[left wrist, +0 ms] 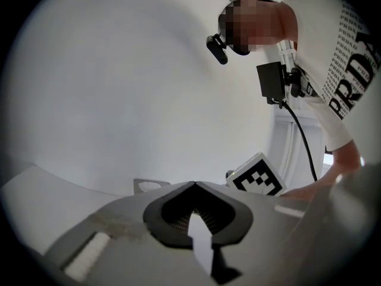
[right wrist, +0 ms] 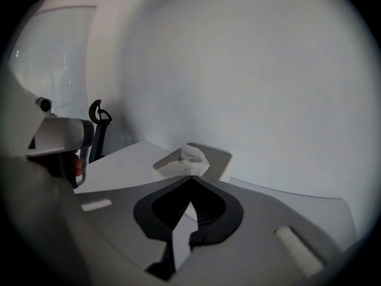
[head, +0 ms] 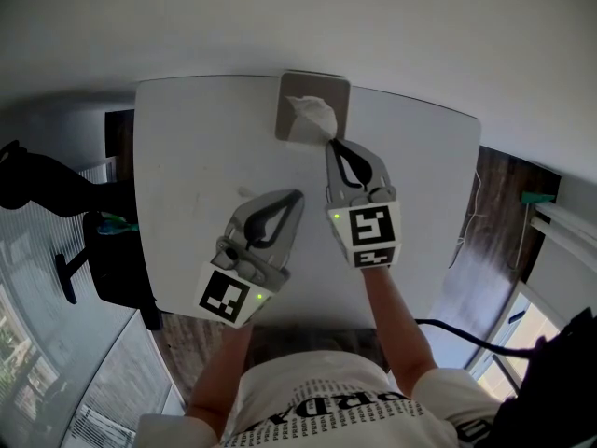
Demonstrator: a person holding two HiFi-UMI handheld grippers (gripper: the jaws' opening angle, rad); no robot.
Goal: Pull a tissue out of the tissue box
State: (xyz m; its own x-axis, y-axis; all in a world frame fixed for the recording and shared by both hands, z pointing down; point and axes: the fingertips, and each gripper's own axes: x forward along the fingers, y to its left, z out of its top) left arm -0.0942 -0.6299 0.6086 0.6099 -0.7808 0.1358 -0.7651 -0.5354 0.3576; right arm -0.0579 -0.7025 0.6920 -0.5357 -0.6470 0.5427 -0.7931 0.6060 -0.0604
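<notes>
head view: white, seemingly crumpled tissue (head: 312, 112)

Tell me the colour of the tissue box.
The tissue box is greyish-brown, with a white tissue poking from its top. The head view shows it best.

White short-sleeved T-shirt (head: 326, 413), black lettering, down at six o'clock. Left gripper (head: 298, 194) and right gripper (head: 331, 144) are both grey with black-lined jaws. Each carries a black-and-white marker cube (head: 229, 297) and a small green light (head: 258, 297).

A white table (head: 196, 157) stands by a white wall (head: 373, 17). The wood floor (head: 494, 185) is dark brown.
</notes>
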